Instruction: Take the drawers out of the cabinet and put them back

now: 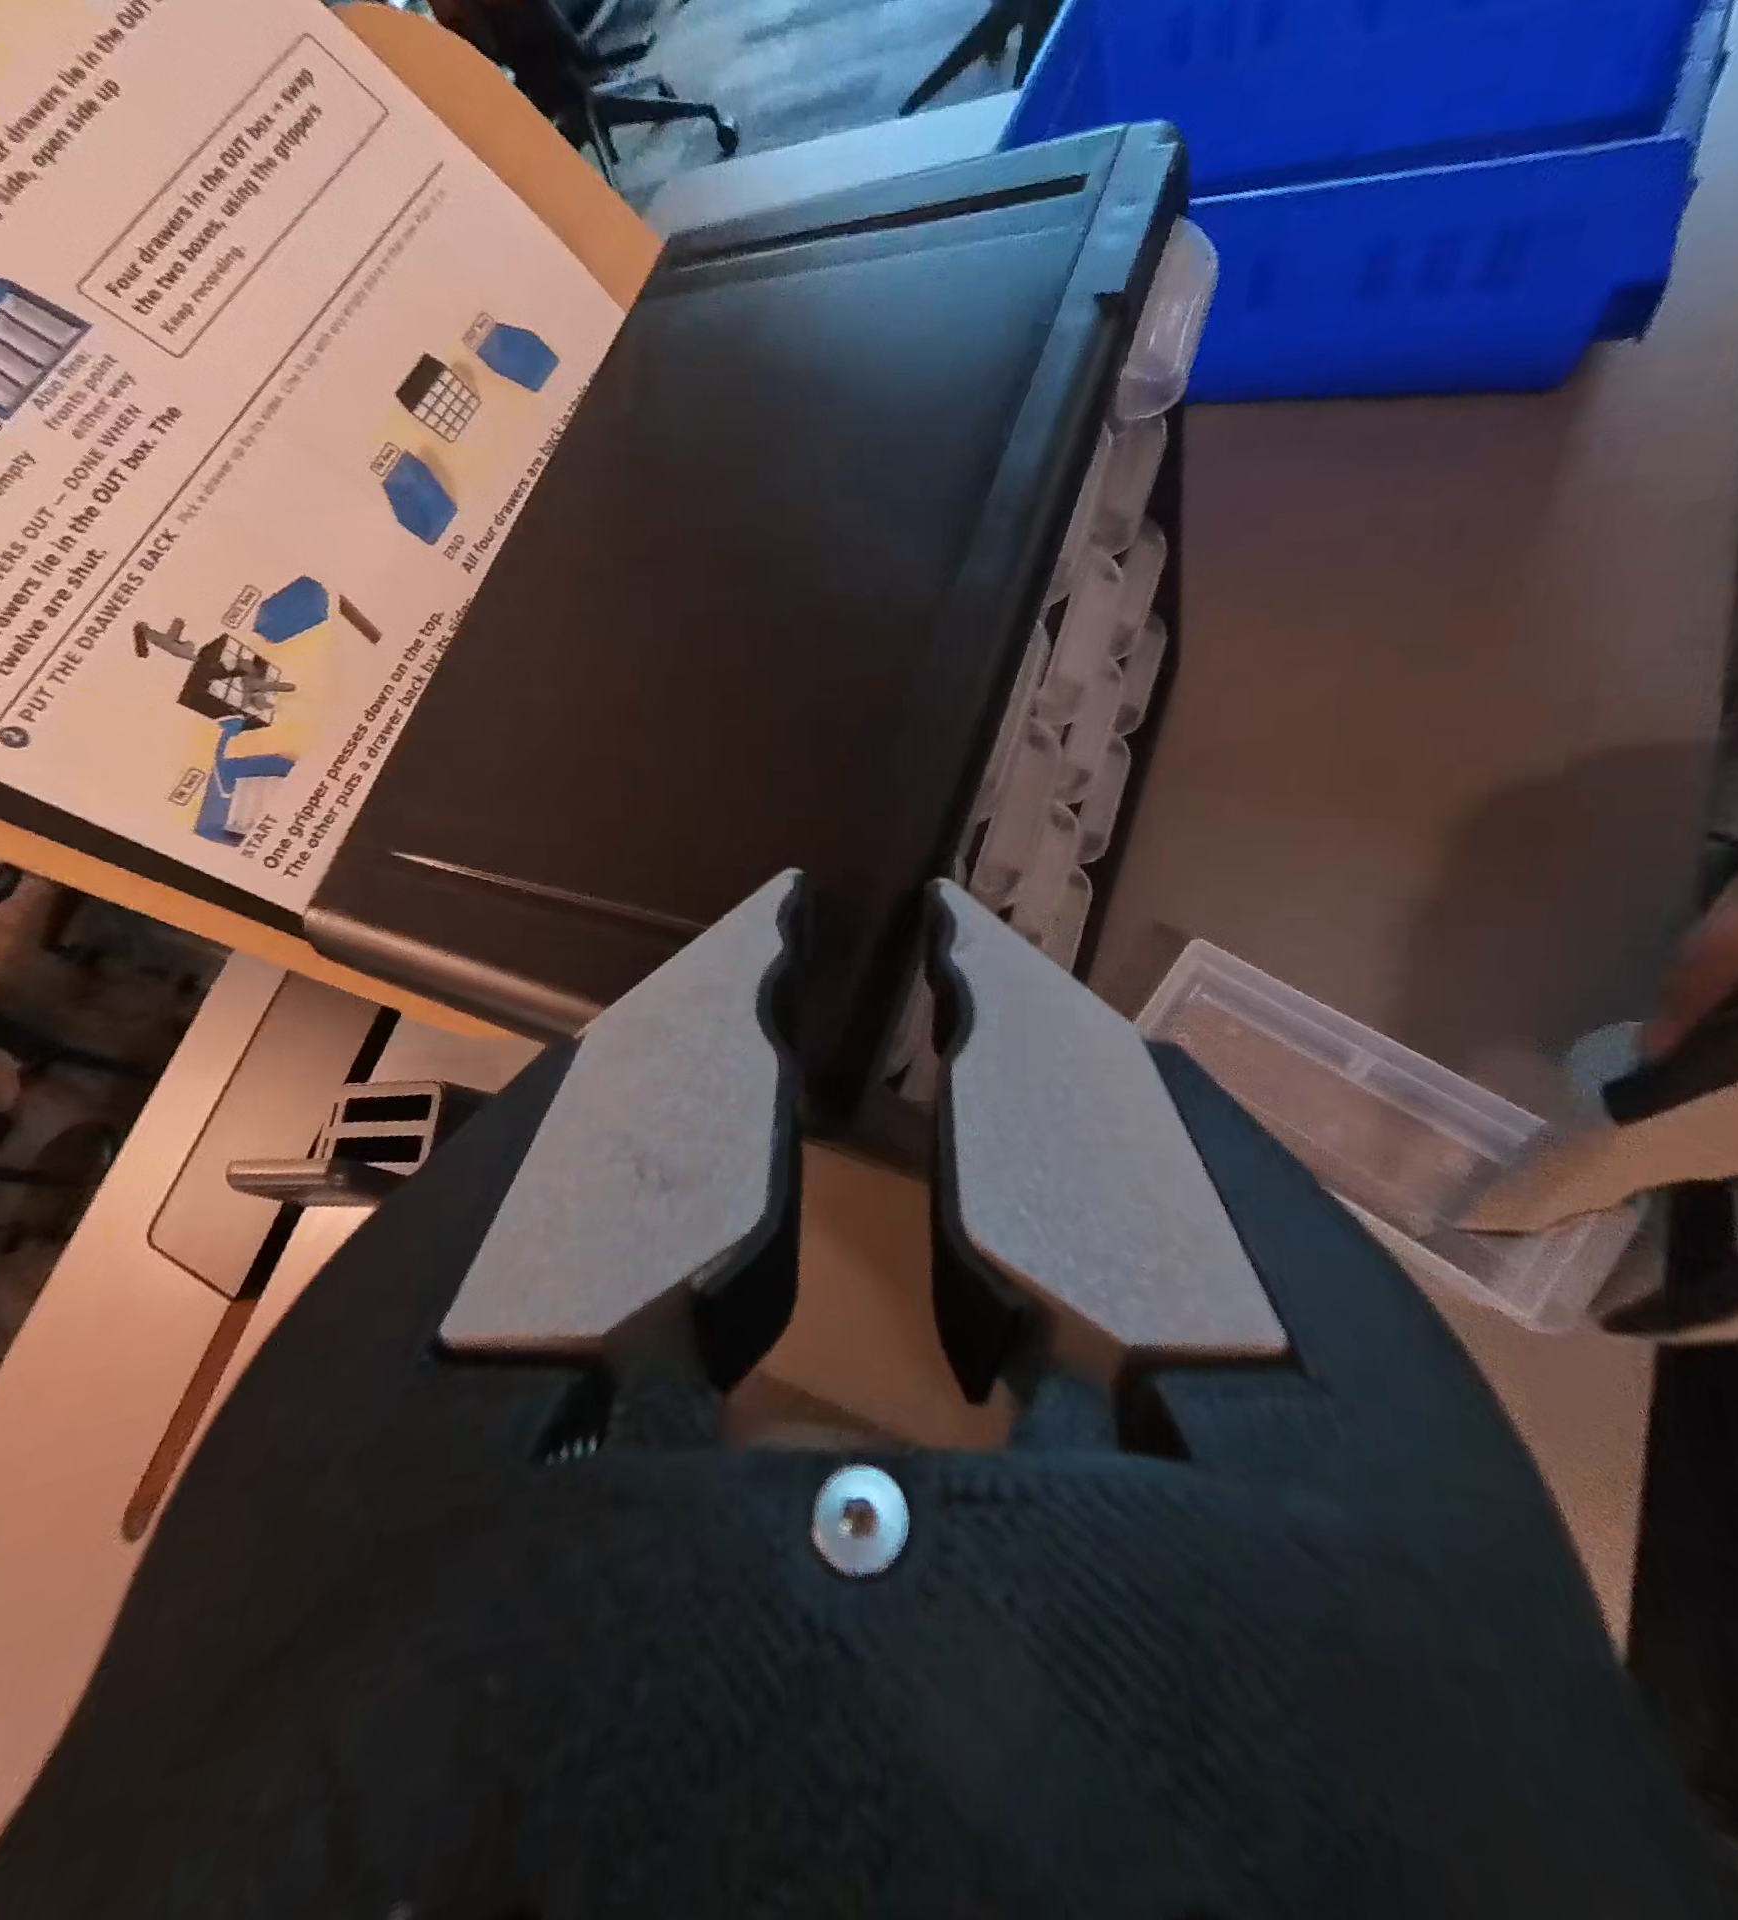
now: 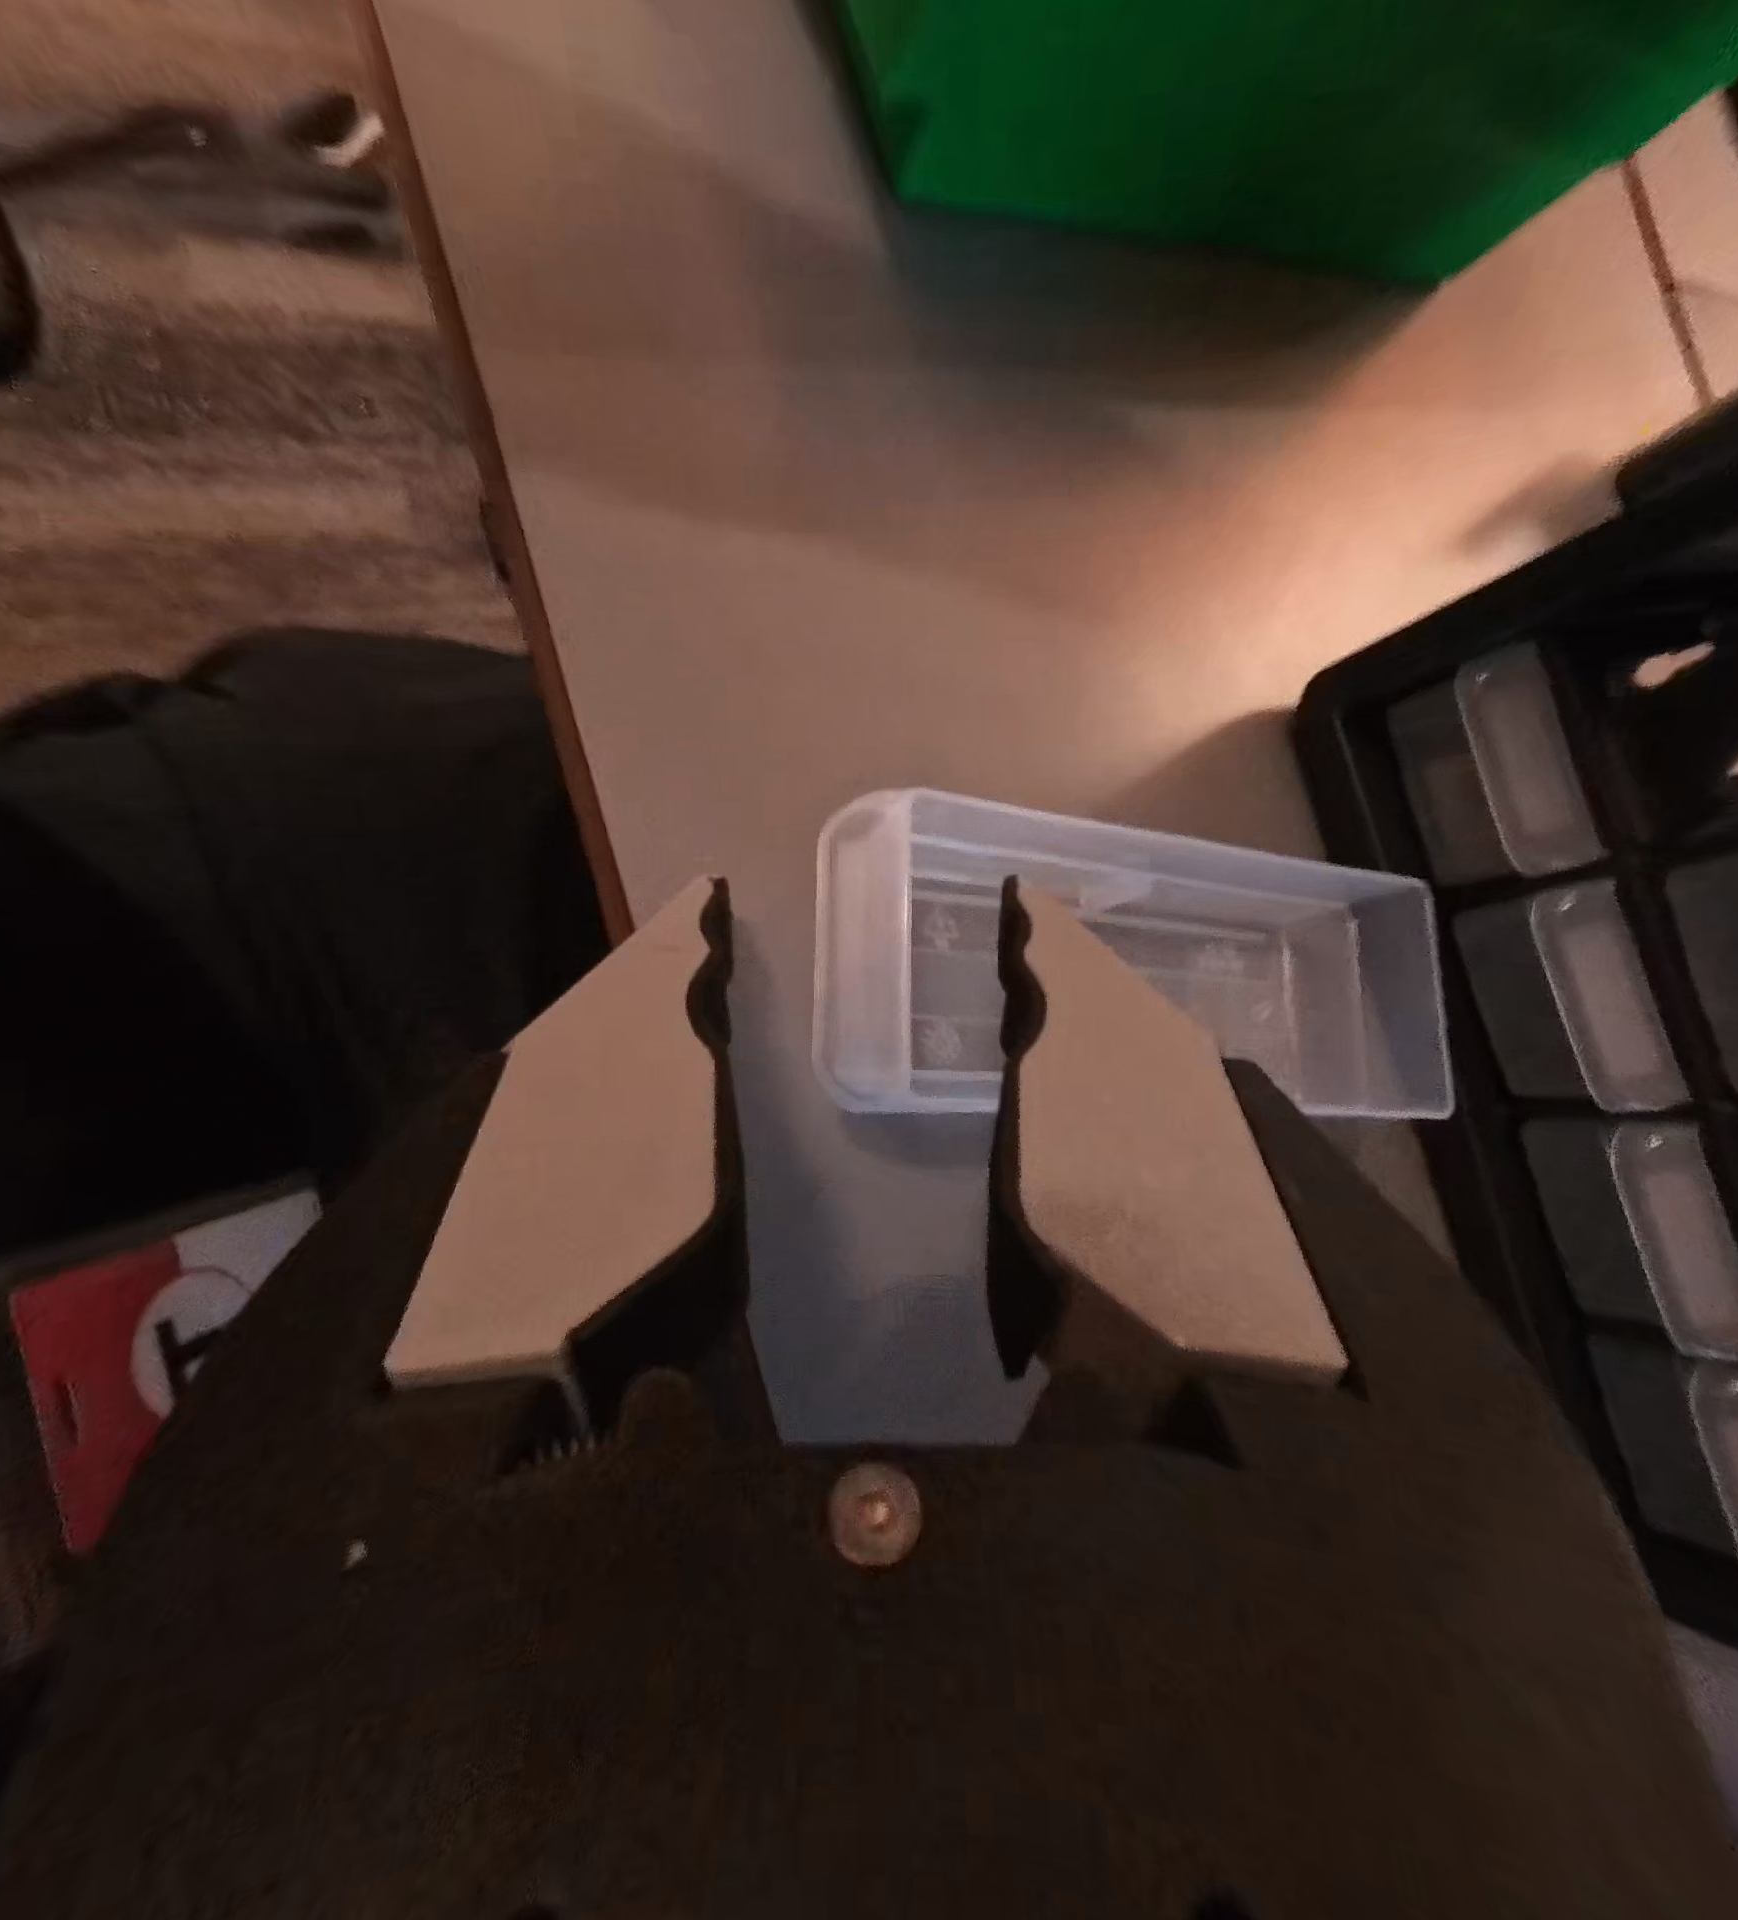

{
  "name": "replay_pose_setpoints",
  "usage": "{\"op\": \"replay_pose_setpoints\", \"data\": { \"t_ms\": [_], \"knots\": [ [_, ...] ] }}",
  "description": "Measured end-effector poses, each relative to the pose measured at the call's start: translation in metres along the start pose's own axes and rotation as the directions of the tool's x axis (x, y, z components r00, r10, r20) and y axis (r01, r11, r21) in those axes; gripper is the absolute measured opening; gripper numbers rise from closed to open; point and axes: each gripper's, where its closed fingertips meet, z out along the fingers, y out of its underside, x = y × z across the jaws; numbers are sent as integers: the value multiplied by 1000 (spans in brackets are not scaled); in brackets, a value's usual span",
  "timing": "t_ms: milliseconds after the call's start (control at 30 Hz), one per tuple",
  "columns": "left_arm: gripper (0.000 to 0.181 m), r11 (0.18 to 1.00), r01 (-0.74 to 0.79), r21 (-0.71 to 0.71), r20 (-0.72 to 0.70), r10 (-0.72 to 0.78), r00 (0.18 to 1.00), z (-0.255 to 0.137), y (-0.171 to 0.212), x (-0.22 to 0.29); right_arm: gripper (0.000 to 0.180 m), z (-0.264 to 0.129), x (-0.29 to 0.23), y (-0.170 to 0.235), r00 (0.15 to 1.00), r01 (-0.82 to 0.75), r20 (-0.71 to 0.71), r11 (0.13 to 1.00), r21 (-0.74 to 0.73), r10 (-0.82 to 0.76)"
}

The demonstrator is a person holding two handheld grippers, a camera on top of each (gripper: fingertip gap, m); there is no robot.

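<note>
1. Black plastic makes up the cabinet (image 1: 761, 582), which stands on the bench (image 1: 1416, 675); the left claw (image 1: 863, 914) hangs over its top near the front edge, fingers a small way apart and holding nothing.
2. Clear drawers fill the cabinet's front (image 2: 1613, 1039) in rows, as far as both views show (parts of the grid are out of frame, so I cannot tell which slot is vacant).
3. One drawer (image 2: 1125, 956) lies loose on the bench, open side up and empty, just beside the cabinet's front.
4. The right claw (image 2: 863, 904) is over that drawer's rounded end, moderately open, with one finger (image 2: 1135, 1143) over the drawer and the other beside it; it grips nothing, and blur hides whether a finger touches the rim.
5. A blue bin (image 1: 1384, 208) sits past the cabinet, a green one (image 2: 1260, 125) is farther along the bench, and a printed sheet (image 1: 179, 436) lies to the cabinet's left.
6. My judgement: a drawer is out and the right claw is at the point of picking it up or letting it go; I cannot tell which.
7. If picking up, the next move calls for closing on the drawer's side walls or end wall, then lifting it level.
8. The left claw would do well to press on the cabinet top, since a light cabinet may slide when a drawer is pushed in.
</note>
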Motion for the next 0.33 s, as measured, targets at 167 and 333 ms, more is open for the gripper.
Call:
{"op": "replay_pose_setpoints", "data": {
  "t_ms": [167,333],
  "knots": [
    [19,997,79,-5,-92,-79,993,0,-1,-1,14,3,9,18,999,40,7,995,-89,-40],
    [9,983,185,20,-175,-178,968,-2,-2,-2,13,-13,9,14,983,157,105,987,-40,-152]
  ]
}}
